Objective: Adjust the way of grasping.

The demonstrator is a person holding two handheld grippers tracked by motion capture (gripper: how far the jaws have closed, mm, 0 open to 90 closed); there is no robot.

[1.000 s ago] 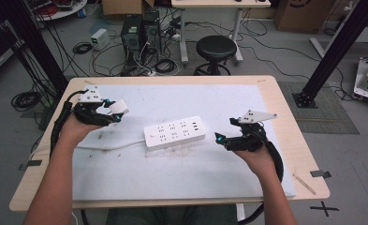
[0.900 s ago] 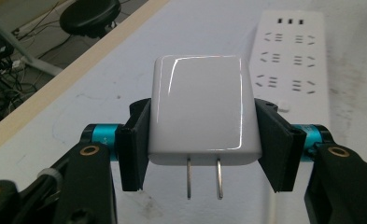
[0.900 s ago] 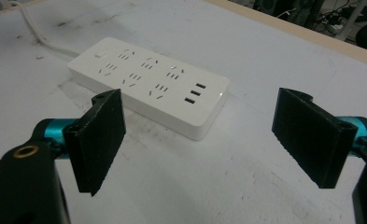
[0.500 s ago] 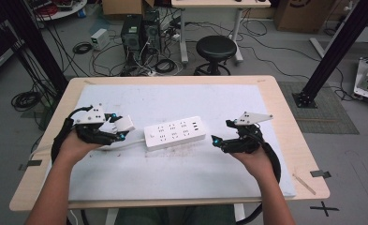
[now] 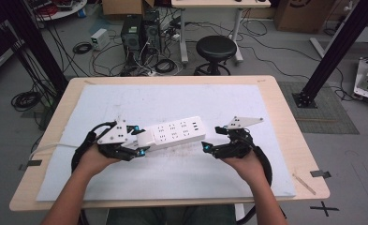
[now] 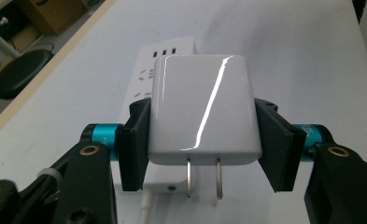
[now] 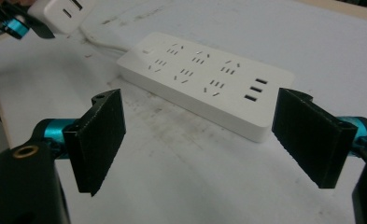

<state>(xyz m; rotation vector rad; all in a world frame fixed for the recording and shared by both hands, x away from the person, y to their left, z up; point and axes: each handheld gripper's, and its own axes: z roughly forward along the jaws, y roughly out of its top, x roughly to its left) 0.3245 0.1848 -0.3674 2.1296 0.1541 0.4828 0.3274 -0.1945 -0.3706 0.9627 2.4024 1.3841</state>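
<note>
Already clamped in the left claw [image 6: 202, 140], the charger [image 6: 202, 107] hangs unplugged over the power strip [image 5: 174, 132], the right claw [image 7: 202, 140] gaping beside it.

The high view looks forward and down on the desk [image 5: 275, 101] from afar; both gripper views sit low and close, sharing the power strip [image 5: 177, 133] [image 6: 146, 77] [image 7: 204, 84].

A light wooden table [image 5: 289, 140] covered by a pale blue-white mat [image 5: 172, 101] stands on a grey floor [image 5: 284, 56]. Behind it are a black round stool [image 5: 216, 47], black computer towers [image 5: 139, 30], tangled cables [image 5: 81, 47], a cardboard box [image 5: 296, 14] and black frame struts [image 5: 336, 51].
</note>
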